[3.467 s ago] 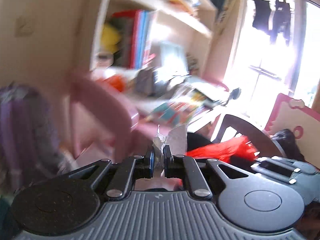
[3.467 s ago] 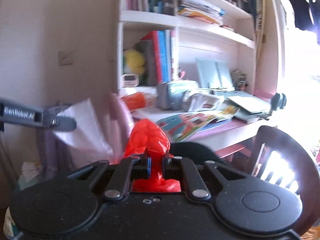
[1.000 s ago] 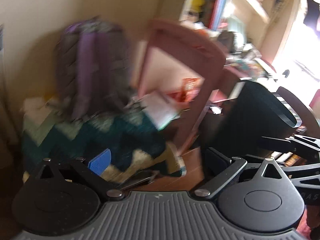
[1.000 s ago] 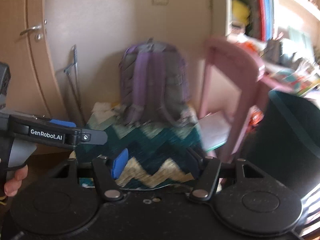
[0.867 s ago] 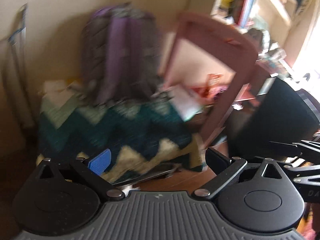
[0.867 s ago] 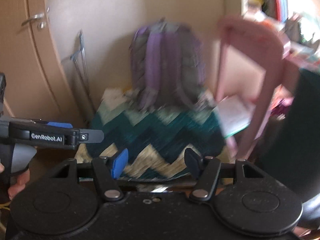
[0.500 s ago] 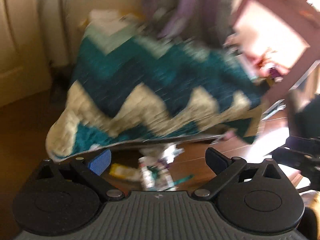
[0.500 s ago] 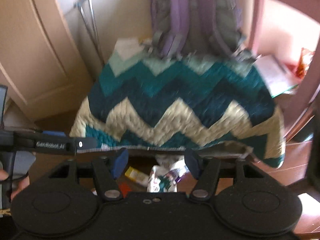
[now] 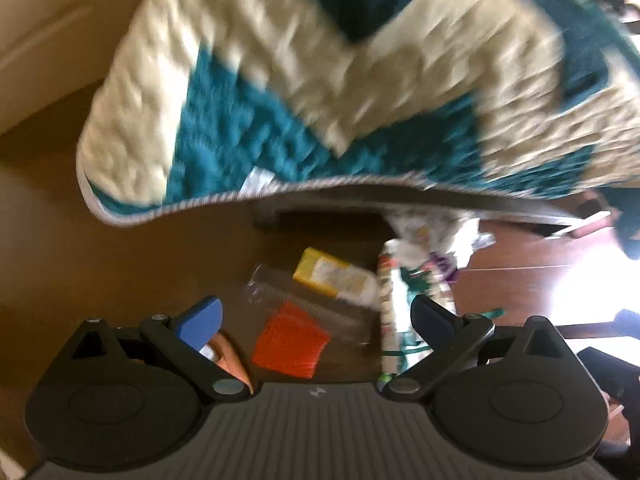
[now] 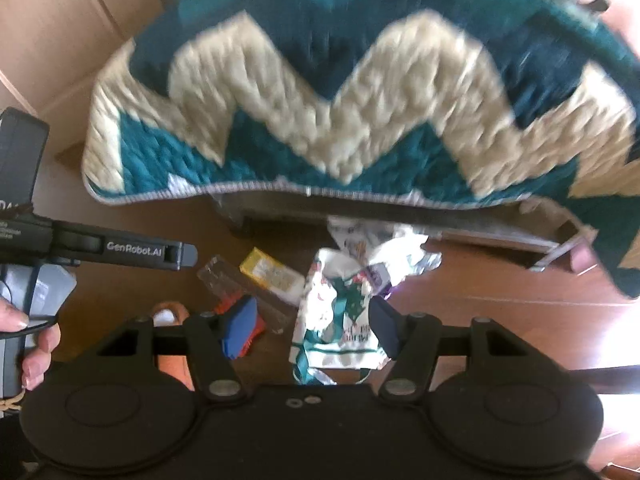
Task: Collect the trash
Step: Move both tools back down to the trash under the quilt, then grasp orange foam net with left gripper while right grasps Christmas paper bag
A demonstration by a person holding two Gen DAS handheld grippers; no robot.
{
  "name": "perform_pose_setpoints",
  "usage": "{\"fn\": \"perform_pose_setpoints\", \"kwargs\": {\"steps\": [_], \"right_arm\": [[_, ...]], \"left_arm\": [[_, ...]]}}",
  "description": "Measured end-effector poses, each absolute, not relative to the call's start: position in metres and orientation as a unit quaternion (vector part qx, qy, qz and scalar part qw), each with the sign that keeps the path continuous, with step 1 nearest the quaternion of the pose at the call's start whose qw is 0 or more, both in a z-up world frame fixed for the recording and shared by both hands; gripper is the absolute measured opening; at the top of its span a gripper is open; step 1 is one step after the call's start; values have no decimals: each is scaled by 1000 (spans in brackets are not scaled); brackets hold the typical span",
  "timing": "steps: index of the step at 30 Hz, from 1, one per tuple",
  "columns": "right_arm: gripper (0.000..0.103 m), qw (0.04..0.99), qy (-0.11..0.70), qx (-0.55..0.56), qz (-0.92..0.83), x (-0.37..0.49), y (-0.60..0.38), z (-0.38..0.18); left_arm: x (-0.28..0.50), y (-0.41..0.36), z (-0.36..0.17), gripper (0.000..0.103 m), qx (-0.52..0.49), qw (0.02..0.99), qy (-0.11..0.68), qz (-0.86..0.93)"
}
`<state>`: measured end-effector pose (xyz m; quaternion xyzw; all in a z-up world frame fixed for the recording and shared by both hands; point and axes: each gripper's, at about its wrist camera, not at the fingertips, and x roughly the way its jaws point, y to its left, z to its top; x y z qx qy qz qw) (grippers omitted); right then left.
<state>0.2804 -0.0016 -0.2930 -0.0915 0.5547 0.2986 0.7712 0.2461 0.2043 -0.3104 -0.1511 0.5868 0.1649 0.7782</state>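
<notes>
Trash lies on the brown wooden floor below a quilt's edge. In the left wrist view I see a yellow packet (image 9: pixel 334 274), an orange mesh piece (image 9: pixel 290 340) in clear plastic, and a white printed wrapper (image 9: pixel 390 300). My left gripper (image 9: pixel 316 318) is open and empty above them. In the right wrist view the white and green printed wrapper (image 10: pixel 336 312), crumpled foil (image 10: pixel 400 256), the yellow packet (image 10: pixel 272 272) and a clear plastic wrapper (image 10: pixel 224 280) show. My right gripper (image 10: pixel 314 326) is open and empty over the printed wrapper. The left gripper's finger (image 10: pixel 132 252) reaches in from the left.
A teal and cream zigzag quilt (image 10: pixel 360 112) hangs over a low frame (image 10: pixel 440 228) just behind the trash. A beige cabinet door (image 10: pixel 52 28) stands at the left. An orange slipper (image 10: pixel 170 316) lies by the trash. Sunlit floor (image 9: pixel 580 292) spreads to the right.
Both grippers held trash shut 3.5 s ago; both are open now. Both views have swung down from the backpack and pink chair to the trash on the floor.
</notes>
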Motion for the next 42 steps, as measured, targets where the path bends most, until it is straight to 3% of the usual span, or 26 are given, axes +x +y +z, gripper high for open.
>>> {"fn": "perform_pose_setpoints", "kwargs": {"steps": [5,15,26,29,31,33,35,38,39,42], "right_arm": [[61,743,589,-97,302,291,9,-348],[60,697,634,-121,311,303,36,-442],[59,655,665,-166,318,300,72,-517],[55,649,671,-174,314,300,75,-529],[47,645,674,-173,317,299,78,-534],[44,643,674,-176,319,298,81,-538],[38,641,675,-177,320,295,83,-540],[28,642,672,-178,322,293,88,-539],[20,643,671,-179,323,292,88,-537],[13,649,663,-192,319,289,93,-533]], "left_arm": [[247,217,-372,101,-189,733,628,179],[246,206,-480,101,-148,690,697,123],[246,205,-560,100,-114,650,744,102],[247,203,-569,100,-110,649,746,100],[250,201,-571,100,-100,656,742,99],[251,198,-571,95,-96,661,738,97],[256,193,-575,81,-90,655,744,95],[258,196,-579,79,-102,653,744,95],[259,198,-579,76,-113,652,743,98],[259,205,-574,59,-124,654,739,103]]}}
